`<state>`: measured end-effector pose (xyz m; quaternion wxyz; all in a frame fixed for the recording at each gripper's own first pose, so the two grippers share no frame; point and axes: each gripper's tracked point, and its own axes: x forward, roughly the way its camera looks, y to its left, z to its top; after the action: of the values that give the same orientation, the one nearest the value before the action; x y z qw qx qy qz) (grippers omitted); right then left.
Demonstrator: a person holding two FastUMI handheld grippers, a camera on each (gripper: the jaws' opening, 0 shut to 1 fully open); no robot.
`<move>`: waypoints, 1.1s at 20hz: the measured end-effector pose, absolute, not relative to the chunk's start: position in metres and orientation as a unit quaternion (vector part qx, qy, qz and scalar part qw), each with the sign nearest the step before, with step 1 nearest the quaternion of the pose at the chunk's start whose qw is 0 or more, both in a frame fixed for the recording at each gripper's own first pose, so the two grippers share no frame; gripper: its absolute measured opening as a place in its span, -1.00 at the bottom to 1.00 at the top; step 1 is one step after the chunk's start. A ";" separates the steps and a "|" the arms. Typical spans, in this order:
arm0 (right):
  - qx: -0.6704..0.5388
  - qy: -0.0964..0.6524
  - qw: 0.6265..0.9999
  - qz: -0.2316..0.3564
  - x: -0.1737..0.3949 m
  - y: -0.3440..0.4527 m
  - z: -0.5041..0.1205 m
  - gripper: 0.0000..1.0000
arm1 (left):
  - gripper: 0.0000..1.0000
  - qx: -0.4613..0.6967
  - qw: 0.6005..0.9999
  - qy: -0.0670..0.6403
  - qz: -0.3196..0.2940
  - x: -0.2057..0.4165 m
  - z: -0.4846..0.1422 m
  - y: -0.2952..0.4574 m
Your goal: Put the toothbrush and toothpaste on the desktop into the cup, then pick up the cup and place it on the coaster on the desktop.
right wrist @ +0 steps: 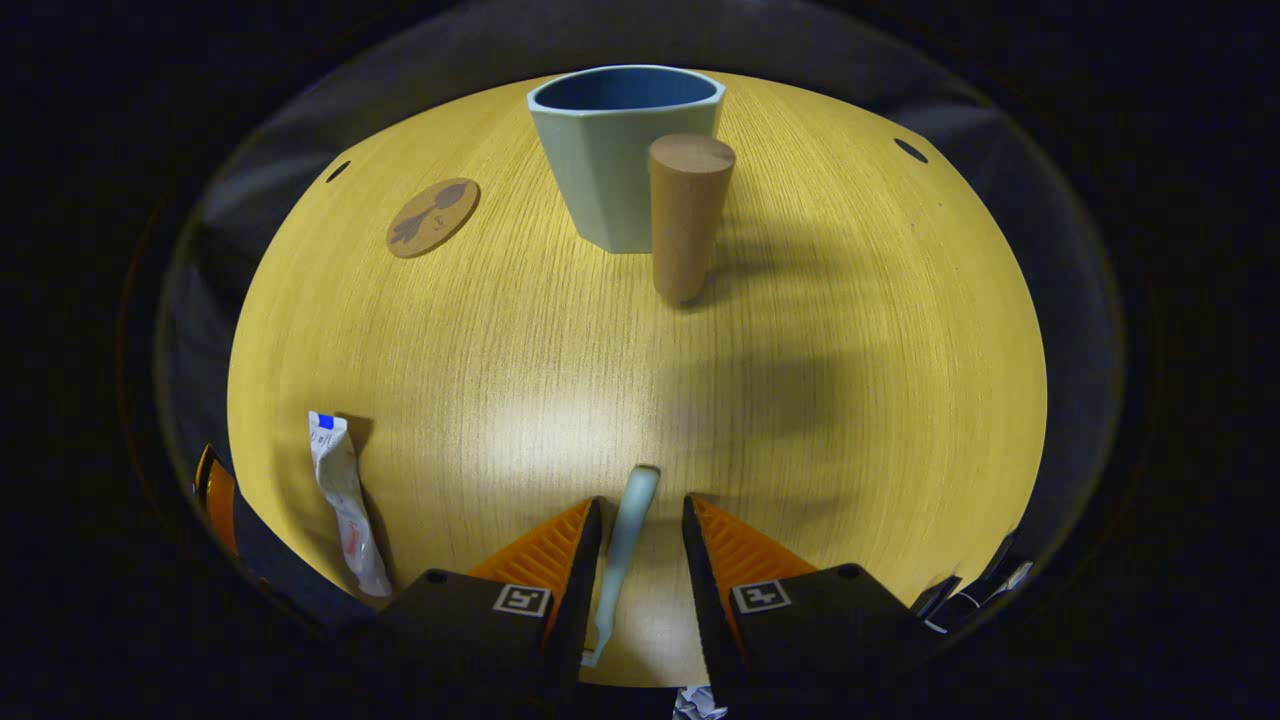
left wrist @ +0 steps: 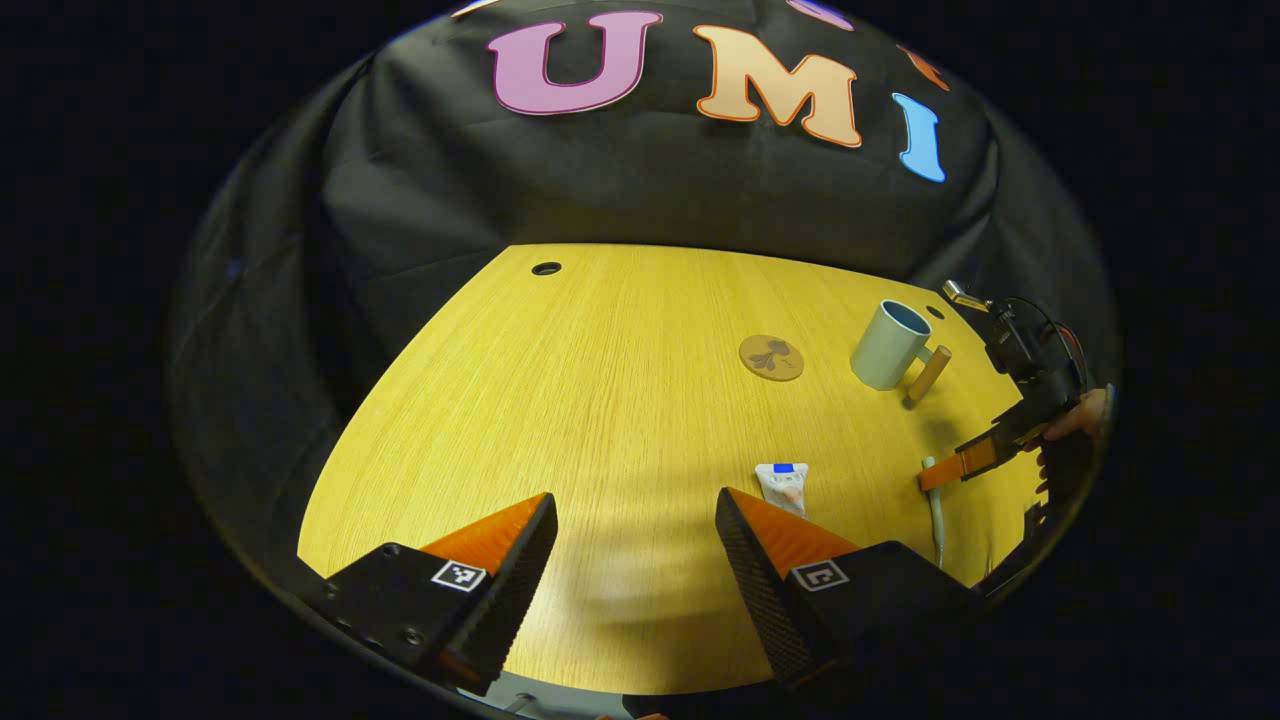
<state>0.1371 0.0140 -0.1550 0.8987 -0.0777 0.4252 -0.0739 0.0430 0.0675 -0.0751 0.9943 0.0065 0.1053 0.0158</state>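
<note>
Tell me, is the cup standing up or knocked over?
Standing up. The cup sits on the desktop with its open mouth facing upward in the right gripper view.

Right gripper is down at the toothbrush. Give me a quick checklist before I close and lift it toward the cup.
1. Toothbrush sits between the fingers of the right gripper: ok.
2. Both fingers pressing on it: not ok, a gap shows on the right side.
3. Cup upright, mouth open, nothing seen inside: ok.
4. Route from toothbrush to cup over bare desktop: ok.
5. Left gripper open, near the toothpaste, away from the cup: ok.
6. Coaster bare, beside the cup: ok.
</note>
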 end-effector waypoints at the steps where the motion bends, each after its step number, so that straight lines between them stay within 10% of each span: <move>1: -0.082 0.427 0.897 -0.077 0.137 0.012 -0.154 0.01 | 0.88 0.006 0.994 0.104 0.018 0.043 -0.075 0.068; 7: -0.076 0.430 0.896 -0.084 0.137 0.011 -0.153 -0.65 | 0.88 0.006 0.994 0.106 0.015 0.048 -0.076 0.062; 22: -0.079 0.416 0.904 -0.060 0.136 0.011 -0.153 -0.80 | 0.89 0.025 0.981 0.180 -0.063 0.070 -0.093 -0.012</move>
<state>0.1355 0.0112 -0.1534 0.9041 -0.0789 0.4157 -0.0604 0.0704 -0.0124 -0.0930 0.9813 0.0251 0.1798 -0.0635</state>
